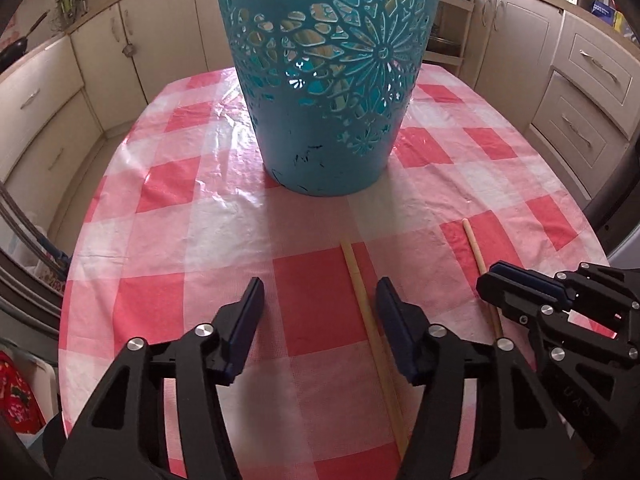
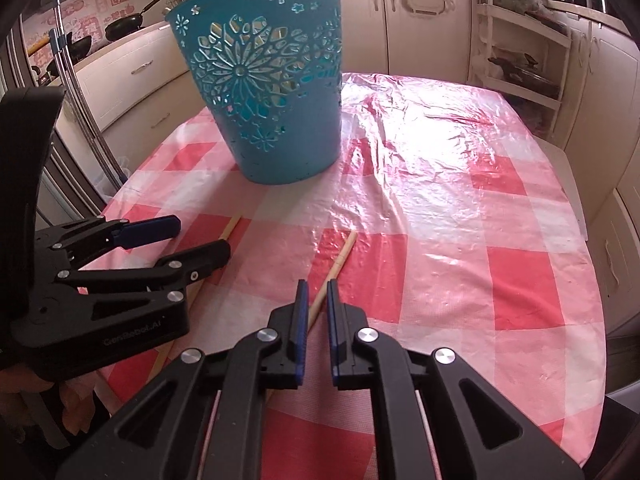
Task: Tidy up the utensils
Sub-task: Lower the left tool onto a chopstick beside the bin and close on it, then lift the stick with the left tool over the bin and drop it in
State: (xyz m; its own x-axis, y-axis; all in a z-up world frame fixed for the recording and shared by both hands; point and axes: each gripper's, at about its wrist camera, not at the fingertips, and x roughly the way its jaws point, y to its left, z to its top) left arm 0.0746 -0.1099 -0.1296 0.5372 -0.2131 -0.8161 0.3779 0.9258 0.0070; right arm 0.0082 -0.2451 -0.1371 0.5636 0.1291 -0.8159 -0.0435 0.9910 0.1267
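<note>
Your left gripper (image 1: 320, 300) stands apart astride one pale wooden chopstick (image 1: 362, 292); the teal cut-out plastic basket (image 1: 324, 80) sits at twelve o'clock. Only the right wrist view shows your right gripper (image 2: 317, 300) nipping the second wooden chopstick (image 2: 340, 260).

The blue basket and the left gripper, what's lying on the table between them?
Only bare checked tablecloth between the blue basket and the left gripper, plus the far end of the chopstick running between its jaws, seen in the left wrist view.
</note>
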